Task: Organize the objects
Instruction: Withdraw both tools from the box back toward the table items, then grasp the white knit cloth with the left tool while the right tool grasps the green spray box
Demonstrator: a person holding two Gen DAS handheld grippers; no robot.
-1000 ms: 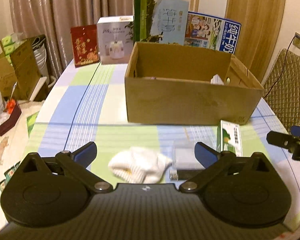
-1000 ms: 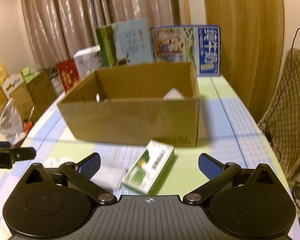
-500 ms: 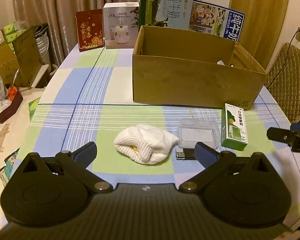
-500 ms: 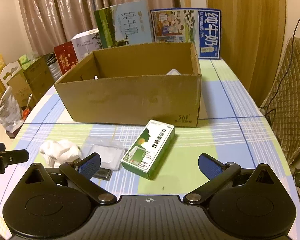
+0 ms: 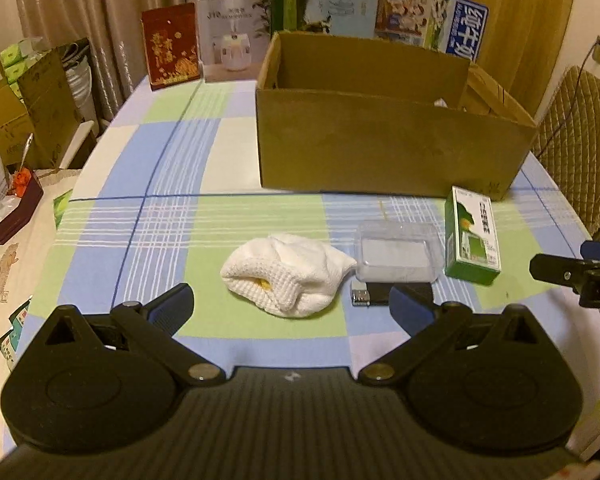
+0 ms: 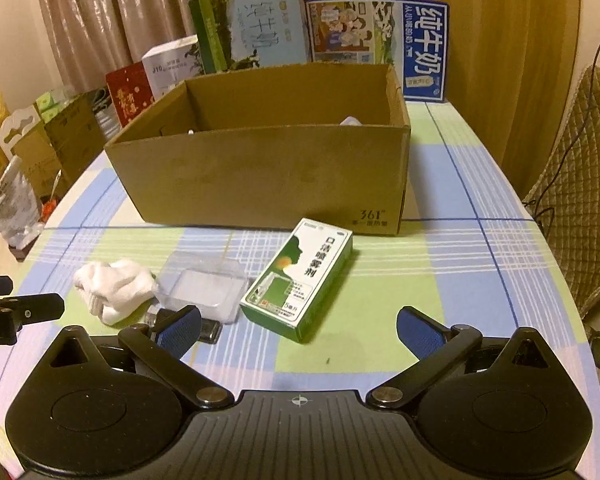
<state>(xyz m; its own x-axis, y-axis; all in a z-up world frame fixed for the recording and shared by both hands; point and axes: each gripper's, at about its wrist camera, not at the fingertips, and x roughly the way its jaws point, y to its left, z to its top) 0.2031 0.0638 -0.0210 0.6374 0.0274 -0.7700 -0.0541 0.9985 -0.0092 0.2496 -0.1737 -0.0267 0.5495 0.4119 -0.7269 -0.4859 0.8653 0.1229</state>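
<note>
Nearest: left gripper (image 5: pixel 290 304) and right gripper (image 6: pixel 299 327), fingers spread wide, empty, above checked tablecloth (image 5: pixel 148 184). Next, in a row: white knit cloth (image 5: pixel 286 276), clear plastic case (image 5: pixel 398 252) touching small black device (image 5: pixel 374 293), green medicine box (image 6: pixel 298 283). Beyond: open cardboard box (image 6: pixel 268 178). Farthest: upright milk cartons (image 6: pixel 380 46).

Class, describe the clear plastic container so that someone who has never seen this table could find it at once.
Start at the big open cardboard box on the checked tablecloth. In front of it lies a row of small items: the clear plastic container sits between the white cloth and the green-and-white carton. It alone is see-through.
</note>
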